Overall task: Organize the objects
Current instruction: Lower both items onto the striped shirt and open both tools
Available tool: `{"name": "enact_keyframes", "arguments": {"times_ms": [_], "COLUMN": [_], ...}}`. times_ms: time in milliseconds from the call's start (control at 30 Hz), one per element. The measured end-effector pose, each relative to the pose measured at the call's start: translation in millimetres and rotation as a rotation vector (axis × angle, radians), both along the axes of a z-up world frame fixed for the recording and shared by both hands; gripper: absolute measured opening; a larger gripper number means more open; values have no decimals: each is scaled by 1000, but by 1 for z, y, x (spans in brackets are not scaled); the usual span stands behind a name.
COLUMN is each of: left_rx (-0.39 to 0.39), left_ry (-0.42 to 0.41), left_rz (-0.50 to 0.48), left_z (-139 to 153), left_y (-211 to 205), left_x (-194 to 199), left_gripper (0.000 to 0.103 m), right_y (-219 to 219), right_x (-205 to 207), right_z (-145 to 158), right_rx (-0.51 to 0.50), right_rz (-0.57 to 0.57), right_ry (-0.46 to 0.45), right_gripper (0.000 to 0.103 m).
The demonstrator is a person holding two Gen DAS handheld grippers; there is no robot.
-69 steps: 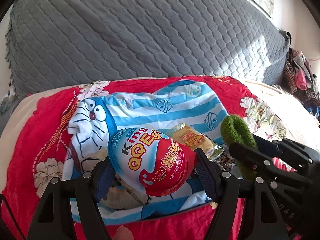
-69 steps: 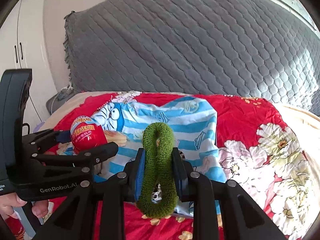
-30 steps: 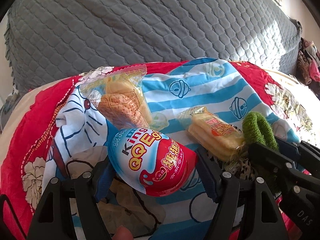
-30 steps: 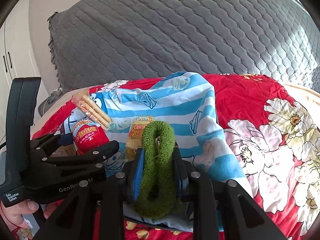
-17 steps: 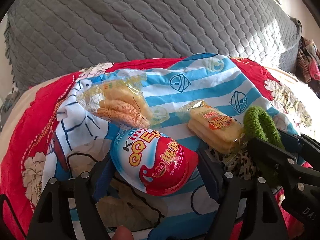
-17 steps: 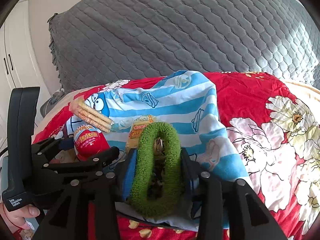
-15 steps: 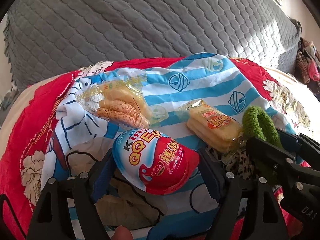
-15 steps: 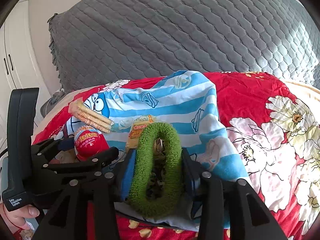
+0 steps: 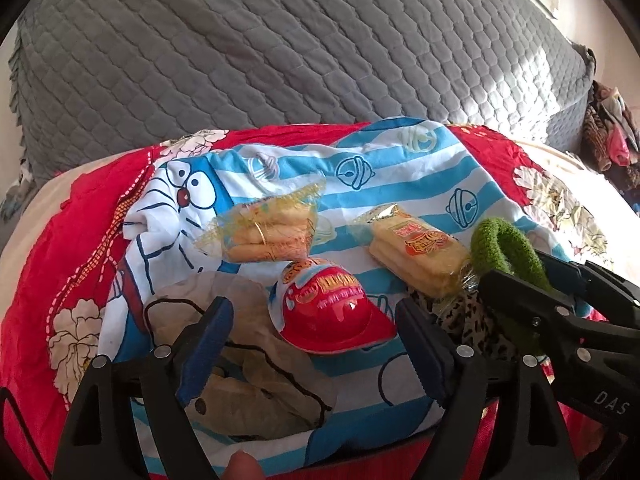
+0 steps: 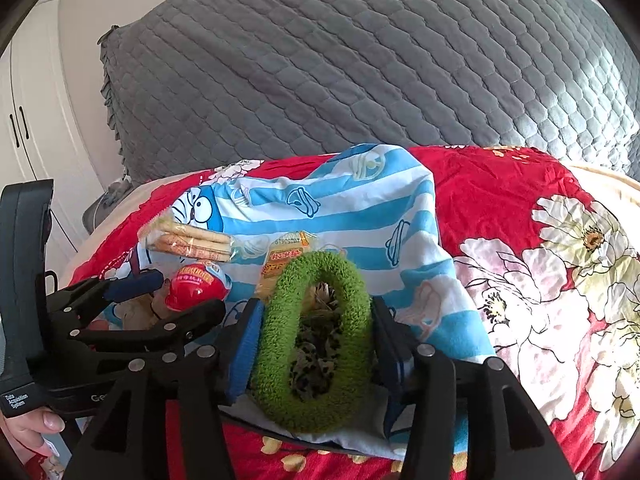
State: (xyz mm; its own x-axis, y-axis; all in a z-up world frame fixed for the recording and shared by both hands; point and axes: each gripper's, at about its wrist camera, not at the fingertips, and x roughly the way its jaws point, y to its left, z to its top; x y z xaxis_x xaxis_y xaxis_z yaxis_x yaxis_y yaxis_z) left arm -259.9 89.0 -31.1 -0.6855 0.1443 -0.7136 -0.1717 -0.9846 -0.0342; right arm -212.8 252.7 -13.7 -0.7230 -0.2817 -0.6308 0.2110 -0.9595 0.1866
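A red and white toy egg (image 9: 328,312) lies on the blue striped cartoon cloth (image 9: 400,172), between the fingers of my left gripper (image 9: 312,310). Those jaws are opening and neither pad touches the egg (image 10: 196,286). My right gripper (image 10: 316,340) has a green fuzzy hair tie (image 10: 276,340) standing tilted between its pads. Its jaws are opening too, with the pads still against the tie's sides. The tie (image 9: 504,248) pokes up above the right gripper's finger in the left wrist view. A leopard-print item (image 10: 312,360) shows through the tie's middle.
A clear packet of biscuits (image 9: 272,236) and a yellow snack packet (image 9: 416,256) lie on the cloth behind the egg. Under the cloth is a red flowered sheet (image 10: 500,200), backed by a grey quilted cover (image 9: 280,48). A hand (image 10: 36,428) holds the left gripper.
The left jaws have spread and let go of the egg, which now rests on the cloth, red end toward me. The right jaws have widened and the squeezed hair tie has rounded out.
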Motion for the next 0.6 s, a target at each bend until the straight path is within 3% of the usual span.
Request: {"name": "enact_keyframes", "arguments": {"times_ms": [200,600], "left_rx": [2,5], "left_ry": [-2,-6], "left_rz": [8,26], "left_z": [1,11], "left_y": [-1,-9], "left_x": [4,20], "left_gripper": [84,84], "right_y": [-1,1], "right_x": [0,10], "right_z": [2,16], "right_rx": [9,5], "right_rz": [1,-5], "right_ry": [-7,-8], "right_gripper": [56,73]}}
